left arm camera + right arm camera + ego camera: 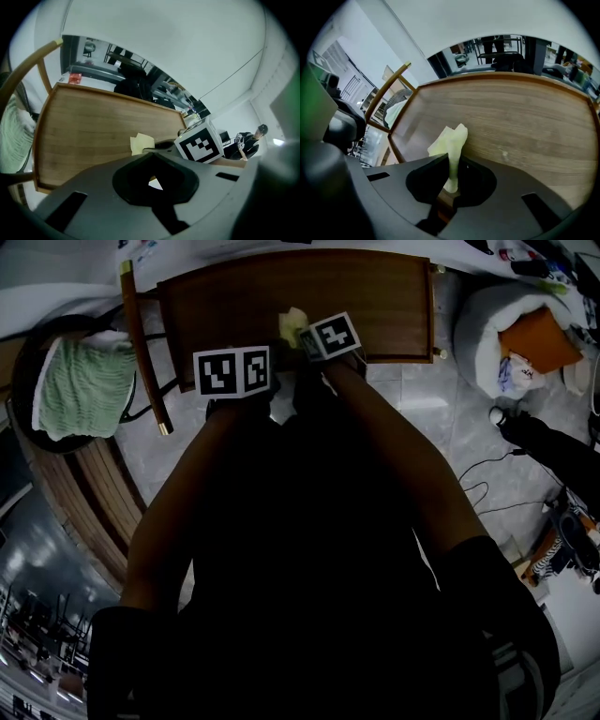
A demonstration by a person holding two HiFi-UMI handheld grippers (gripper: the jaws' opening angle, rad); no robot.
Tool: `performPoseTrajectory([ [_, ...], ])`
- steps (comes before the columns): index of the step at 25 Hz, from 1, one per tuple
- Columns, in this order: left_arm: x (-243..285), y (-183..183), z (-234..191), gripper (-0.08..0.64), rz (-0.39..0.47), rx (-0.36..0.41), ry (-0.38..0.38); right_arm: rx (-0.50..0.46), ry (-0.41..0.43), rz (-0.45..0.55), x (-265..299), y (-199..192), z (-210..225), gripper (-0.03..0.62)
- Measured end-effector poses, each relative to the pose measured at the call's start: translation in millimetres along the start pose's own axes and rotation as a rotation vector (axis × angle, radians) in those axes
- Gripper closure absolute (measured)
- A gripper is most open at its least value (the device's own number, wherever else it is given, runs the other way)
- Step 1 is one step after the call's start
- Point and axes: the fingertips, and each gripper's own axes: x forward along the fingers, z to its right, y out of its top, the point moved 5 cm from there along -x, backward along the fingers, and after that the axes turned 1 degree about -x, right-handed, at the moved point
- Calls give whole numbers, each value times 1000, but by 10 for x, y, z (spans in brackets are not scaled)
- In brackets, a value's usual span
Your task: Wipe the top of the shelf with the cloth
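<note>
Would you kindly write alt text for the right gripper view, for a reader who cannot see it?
The right gripper is shut on a pale yellow-green cloth, which sticks up between its jaws above the near edge of a brown wooden shelf top. A curved wooden chair frame stands beyond the shelf's left end.

No legible words, brands or numbers anywhere. Only black-and-white coded square markers [232,371], without letters or digits.

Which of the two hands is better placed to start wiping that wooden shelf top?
Right. The right gripper is shut on the cloth over the shelf top; the left gripper holds nothing.
</note>
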Motion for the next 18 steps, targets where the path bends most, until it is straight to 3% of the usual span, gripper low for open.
performPoseTrajectory([
  [12, 729, 155, 654, 549, -31, 31, -46, 145, -49, 26, -660, -461, 1083, 551],
  [18, 987, 156, 936, 549, -45, 41, -67, 203, -118, 35, -944, -622, 1569, 551],
])
